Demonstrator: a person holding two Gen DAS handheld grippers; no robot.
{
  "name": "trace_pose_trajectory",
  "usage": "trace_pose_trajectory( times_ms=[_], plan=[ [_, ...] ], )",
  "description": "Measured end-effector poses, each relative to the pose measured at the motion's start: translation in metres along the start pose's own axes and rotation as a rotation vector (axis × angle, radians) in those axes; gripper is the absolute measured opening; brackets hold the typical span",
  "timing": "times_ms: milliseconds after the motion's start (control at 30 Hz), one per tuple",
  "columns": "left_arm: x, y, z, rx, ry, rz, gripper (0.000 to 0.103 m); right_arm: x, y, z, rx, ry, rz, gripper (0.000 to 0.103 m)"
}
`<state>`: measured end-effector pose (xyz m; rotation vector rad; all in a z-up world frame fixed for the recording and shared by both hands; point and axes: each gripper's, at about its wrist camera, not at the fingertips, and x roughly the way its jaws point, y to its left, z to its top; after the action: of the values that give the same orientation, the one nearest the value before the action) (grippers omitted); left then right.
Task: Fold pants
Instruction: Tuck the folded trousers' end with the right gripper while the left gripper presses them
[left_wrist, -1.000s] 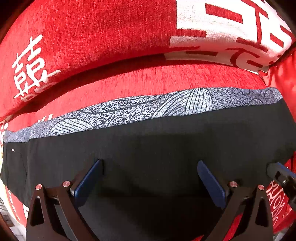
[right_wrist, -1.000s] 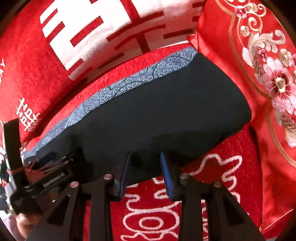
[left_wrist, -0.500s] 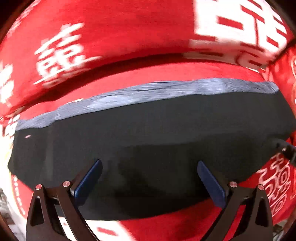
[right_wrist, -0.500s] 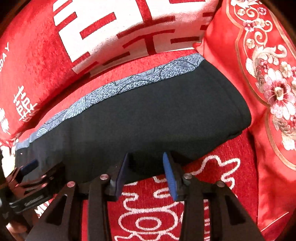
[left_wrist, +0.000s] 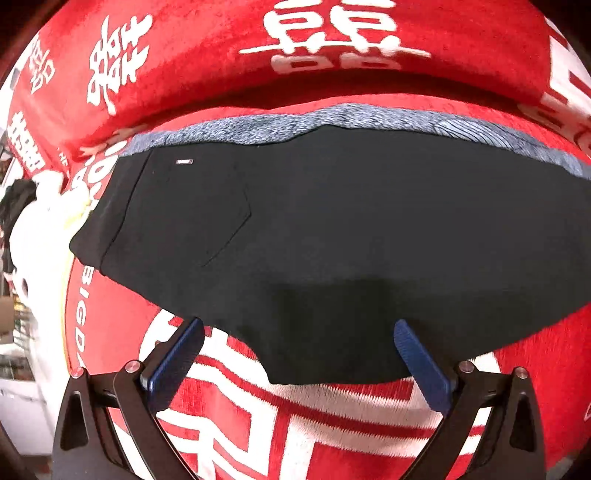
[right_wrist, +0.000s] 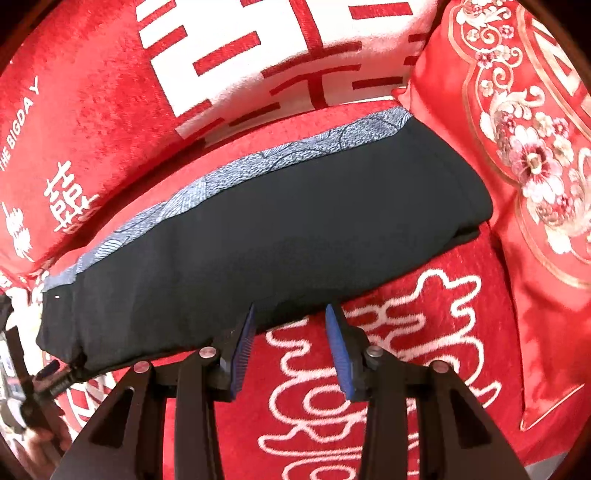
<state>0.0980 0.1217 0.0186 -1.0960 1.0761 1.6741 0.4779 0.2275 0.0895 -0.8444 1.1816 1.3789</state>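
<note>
The black pants lie folded lengthwise across the red sofa seat, a blue-grey patterned band along their 12 o'clock edge. The next fold would go best with each gripper taking an end and carrying it squarely over. The left gripper is spread wide at the near hem; the right gripper is parted, holding nothing. A flowered cushion crowds 3 o'clock; open seat lies at 6.

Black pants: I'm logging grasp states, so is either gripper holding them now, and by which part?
Nothing is held. The left gripper and right gripper are both open at the near edge of the black pants.
</note>
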Motion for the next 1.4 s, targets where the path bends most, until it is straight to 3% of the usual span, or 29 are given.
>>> trace_pose_trajectory(
  times_ms=[100, 233, 333, 500, 667, 800, 867, 933, 1067, 1200, 1400],
  plan=[
    [0.005, 0.001, 0.010, -0.014, 0.036, -0.018, 0.103, -0.003, 0.001, -0.005, 0.015, 0.012, 0.009, 0.043],
    [-0.006, -0.018, 0.032, 0.063, 0.078, 0.023, 0.103, -0.005, -0.005, -0.014, 0.057, 0.040, 0.025, 0.043],
    [-0.021, -0.042, 0.035, 0.111, 0.053, -0.030, 0.103, -0.009, -0.017, -0.018, 0.102, 0.034, 0.039, 0.043],
    [-0.037, -0.114, 0.056, 0.169, -0.023, -0.143, 0.103, -0.010, -0.050, -0.012, 0.221, 0.013, 0.089, 0.045],
    [-0.040, -0.186, 0.081, 0.147, -0.066, -0.237, 0.103, -0.006, -0.085, -0.003, 0.377, -0.034, 0.248, 0.045],
    [-0.026, -0.220, 0.090, 0.158, -0.083, -0.196, 0.103, 0.003, -0.105, 0.000, 0.453, -0.069, 0.306, 0.045],
    [-0.009, -0.228, 0.086, 0.165, -0.039, -0.187, 0.103, 0.010, -0.114, -0.004, 0.491, -0.071, 0.330, 0.045],
    [-0.006, -0.221, 0.084, 0.129, -0.063, -0.221, 0.103, 0.013, -0.119, -0.010, 0.511, -0.075, 0.352, 0.045],
    [-0.015, -0.233, 0.079, 0.158, -0.090, -0.209, 0.103, 0.016, -0.127, -0.020, 0.540, -0.128, 0.414, 0.045],
    [-0.015, -0.235, 0.078, 0.156, -0.092, -0.201, 0.103, 0.022, -0.137, -0.022, 0.613, -0.238, 0.487, 0.048],
    [-0.018, -0.234, 0.074, 0.152, -0.108, -0.202, 0.103, 0.025, -0.126, -0.006, 0.562, -0.337, 0.473, 0.053]
  ],
)
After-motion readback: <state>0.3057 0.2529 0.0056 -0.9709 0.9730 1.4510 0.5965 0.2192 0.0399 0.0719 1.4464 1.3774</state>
